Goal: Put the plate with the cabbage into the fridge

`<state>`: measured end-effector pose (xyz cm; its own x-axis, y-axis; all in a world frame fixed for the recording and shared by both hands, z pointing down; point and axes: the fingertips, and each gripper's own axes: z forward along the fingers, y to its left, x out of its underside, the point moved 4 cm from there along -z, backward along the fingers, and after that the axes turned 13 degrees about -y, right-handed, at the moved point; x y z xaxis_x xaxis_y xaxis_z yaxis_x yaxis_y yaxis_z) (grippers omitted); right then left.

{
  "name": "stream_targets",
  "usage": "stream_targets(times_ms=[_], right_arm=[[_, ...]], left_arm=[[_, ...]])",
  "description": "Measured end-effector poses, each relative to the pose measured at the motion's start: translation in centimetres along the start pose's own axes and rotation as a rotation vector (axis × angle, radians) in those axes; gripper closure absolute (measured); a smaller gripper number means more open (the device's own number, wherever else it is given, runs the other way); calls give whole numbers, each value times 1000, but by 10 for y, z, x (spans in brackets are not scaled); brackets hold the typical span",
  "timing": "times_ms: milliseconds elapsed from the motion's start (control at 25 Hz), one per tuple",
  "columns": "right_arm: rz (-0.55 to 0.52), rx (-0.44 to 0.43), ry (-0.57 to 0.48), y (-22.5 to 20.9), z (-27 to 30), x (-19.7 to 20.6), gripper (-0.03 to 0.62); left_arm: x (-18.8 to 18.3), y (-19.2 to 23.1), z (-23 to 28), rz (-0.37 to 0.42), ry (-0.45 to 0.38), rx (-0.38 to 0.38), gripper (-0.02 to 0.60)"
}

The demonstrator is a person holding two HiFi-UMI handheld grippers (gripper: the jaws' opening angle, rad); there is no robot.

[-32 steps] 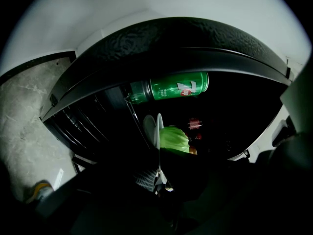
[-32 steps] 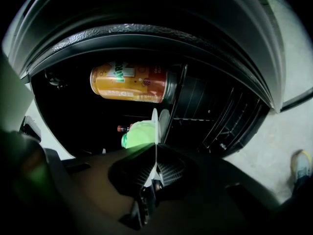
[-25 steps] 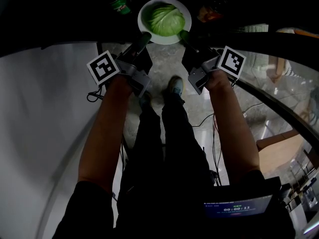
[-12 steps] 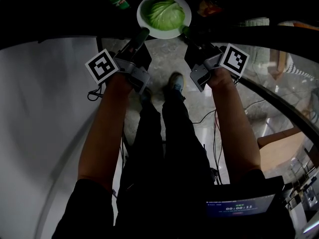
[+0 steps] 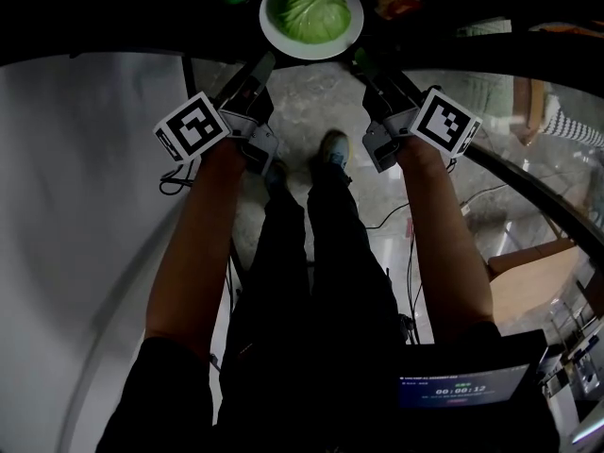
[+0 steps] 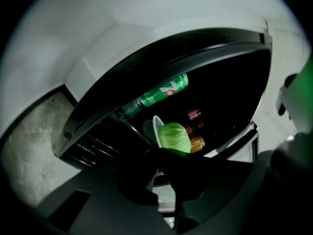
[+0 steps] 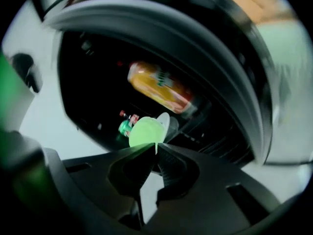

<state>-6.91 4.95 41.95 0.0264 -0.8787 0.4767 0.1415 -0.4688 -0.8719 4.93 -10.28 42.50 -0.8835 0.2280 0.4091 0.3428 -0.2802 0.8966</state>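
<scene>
Inside fridge point(image 6: 222, 94) — plate point(image 5: 281, 41), cabbage point(image 5: 310, 9)

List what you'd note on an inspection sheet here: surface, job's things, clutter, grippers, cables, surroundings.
Surface: dark fridge interior; the shelf under the plate cannot be made out.
Job's things: white plate carrying cabbage, at the fridge opening.
Clutter: green bottle, orange bottle, red-capped bottles inside the fridge.
Grippers: left gripper and right gripper each shut on the plate's rim, on opposite sides.
Cables: dark cables on the floor near the feet.
Surroundings: stone floor; wooden furniture at right.
</scene>
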Motion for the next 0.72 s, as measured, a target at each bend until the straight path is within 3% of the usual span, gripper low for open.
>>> stream_targets(times_ms=[120, 280, 400, 520, 720], right_arm=[[-254, 33, 2, 5, -5, -3, 579], [-604, -17, -23, 25, -7, -1, 579], [-744, -36, -16, 33, -6, 6, 579], [-828, -40, -1, 34, -5, 14, 580], [-847, -35, 9, 31, -3, 22, 588]], left_arm=[[-1, -5, -3, 233, 34, -24, 569], [3, -20, -2, 510, 77, -11, 571], [10, -28, -1, 701, 102, 0, 571], [16, -31, 1, 807, 106, 11, 571], [21, -30, 2, 856, 87, -3, 578]])
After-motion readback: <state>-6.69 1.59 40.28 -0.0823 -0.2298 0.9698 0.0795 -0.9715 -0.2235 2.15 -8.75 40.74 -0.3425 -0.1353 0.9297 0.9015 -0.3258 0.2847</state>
